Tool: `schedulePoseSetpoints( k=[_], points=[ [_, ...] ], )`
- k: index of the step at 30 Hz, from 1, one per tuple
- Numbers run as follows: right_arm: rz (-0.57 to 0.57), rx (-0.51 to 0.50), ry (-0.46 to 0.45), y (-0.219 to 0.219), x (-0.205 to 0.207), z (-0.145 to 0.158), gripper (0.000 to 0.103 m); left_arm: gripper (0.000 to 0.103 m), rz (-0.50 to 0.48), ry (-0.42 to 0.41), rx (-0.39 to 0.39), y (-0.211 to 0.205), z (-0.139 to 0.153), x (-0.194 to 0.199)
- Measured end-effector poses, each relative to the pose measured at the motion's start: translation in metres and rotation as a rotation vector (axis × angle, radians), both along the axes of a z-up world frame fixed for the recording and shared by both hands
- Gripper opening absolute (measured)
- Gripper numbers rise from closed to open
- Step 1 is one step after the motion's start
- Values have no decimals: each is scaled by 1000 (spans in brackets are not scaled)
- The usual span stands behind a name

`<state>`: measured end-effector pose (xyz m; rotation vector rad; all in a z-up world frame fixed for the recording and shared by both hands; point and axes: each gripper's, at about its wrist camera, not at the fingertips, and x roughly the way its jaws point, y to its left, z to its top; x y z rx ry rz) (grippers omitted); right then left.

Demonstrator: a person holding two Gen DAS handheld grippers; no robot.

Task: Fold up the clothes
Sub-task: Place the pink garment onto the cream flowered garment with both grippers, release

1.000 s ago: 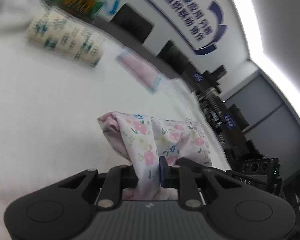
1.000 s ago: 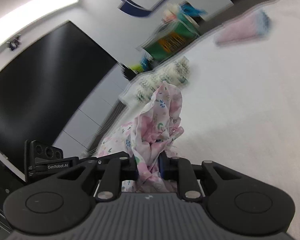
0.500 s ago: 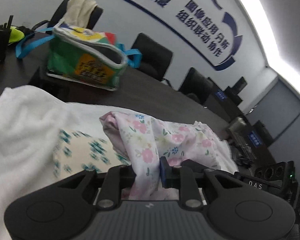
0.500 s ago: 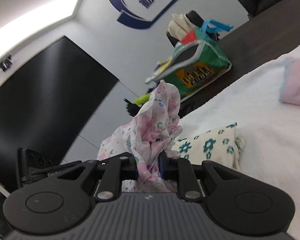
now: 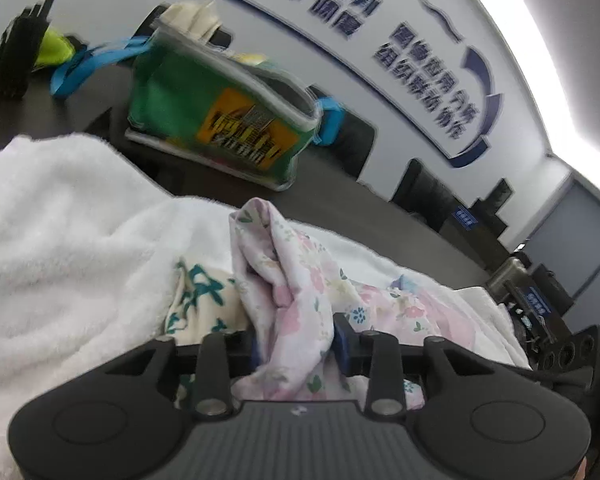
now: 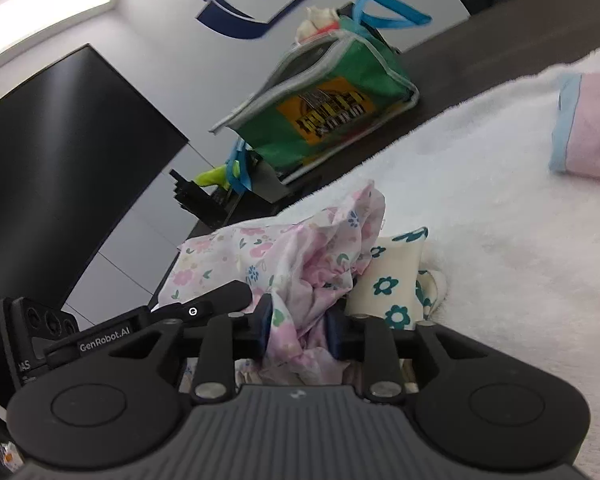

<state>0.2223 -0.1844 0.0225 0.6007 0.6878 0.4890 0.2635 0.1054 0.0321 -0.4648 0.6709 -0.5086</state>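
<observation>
A pink floral garment (image 5: 296, 300) is bunched and held up between both grippers over the white towel-covered table (image 5: 52, 216). My left gripper (image 5: 296, 346) is shut on one bunched end of it. My right gripper (image 6: 298, 330) is shut on the other end (image 6: 300, 264). The garment hangs against a folded cream cloth with teal flowers (image 6: 396, 280), which also shows in the left wrist view (image 5: 196, 296). The left gripper's body (image 6: 100, 336) shows at the left of the right wrist view.
A folded pink cloth with blue trim (image 6: 588, 124) lies on the towel to the right. A green shopping bag (image 5: 220, 120) stands on the dark table behind, also in the right wrist view (image 6: 332, 100). A black radio (image 5: 20, 60) stands far left.
Both grippers have swung up and toward the back of the table with the garment, bringing it down beside the folded teal-flowered cloth. The jaws look slightly wider but still grip the fabric.
</observation>
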Motion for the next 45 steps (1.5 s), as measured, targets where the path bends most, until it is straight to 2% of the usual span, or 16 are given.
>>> schedulePoseSetpoints(
  k=[2, 5, 7, 9, 13, 17, 21, 25, 28, 31, 33, 35, 37, 39, 41, 45],
  points=[
    [-10, -60, -36, -2, -9, 15, 52, 45, 36, 10, -6, 12, 10, -5],
    [-79, -245, -180, -2, -23, 50, 55, 45, 129, -87, 60, 22, 41, -21],
    [-101, -368, -274, 11, -27, 69, 45, 45, 165, -167, 103, 21, 61, -31],
    [-47, -435, -375, 30, -24, 81, 23, 42, 192, -220, 107, 14, 72, -39],
    [-19, -552, -413, 69, 6, 74, 16, 24, 210, -216, 221, -11, 56, -39],
    [-27, -572, -307, 78, 14, 32, 12, 21, 185, -156, 224, -16, 18, -33],
    [-68, -597, -310, 72, -7, 1, 12, 23, 141, -166, 204, -14, -1, -26],
    [-75, -623, -317, 75, -13, 15, 14, 25, 160, -155, 160, -6, 7, -26],
    [-98, -579, -372, 68, -20, 33, 14, 36, 195, -195, 114, 3, 24, -32],
    [-91, -571, -304, 66, -5, 32, 20, 34, 172, -125, 210, -12, 22, -22],
    [-104, -545, -242, 61, -1, 24, 20, 34, 188, -140, 285, -21, 22, -29],
    [-135, -484, -280, 45, -23, 36, 20, 37, 199, -179, 273, -17, 38, -55],
    [-158, -442, -348, 29, -56, 56, 30, 42, 206, -222, 292, -17, 59, -86],
    [-177, -439, -386, 13, -96, 73, 57, 67, 238, -249, 347, -24, 74, -120],
    [-148, -447, -360, 3, -127, 77, 67, 81, 265, -246, 393, -36, 77, -156],
    [-79, -533, -335, -7, -191, 53, 94, 84, 234, -188, 384, -64, 40, -213]
  ],
)
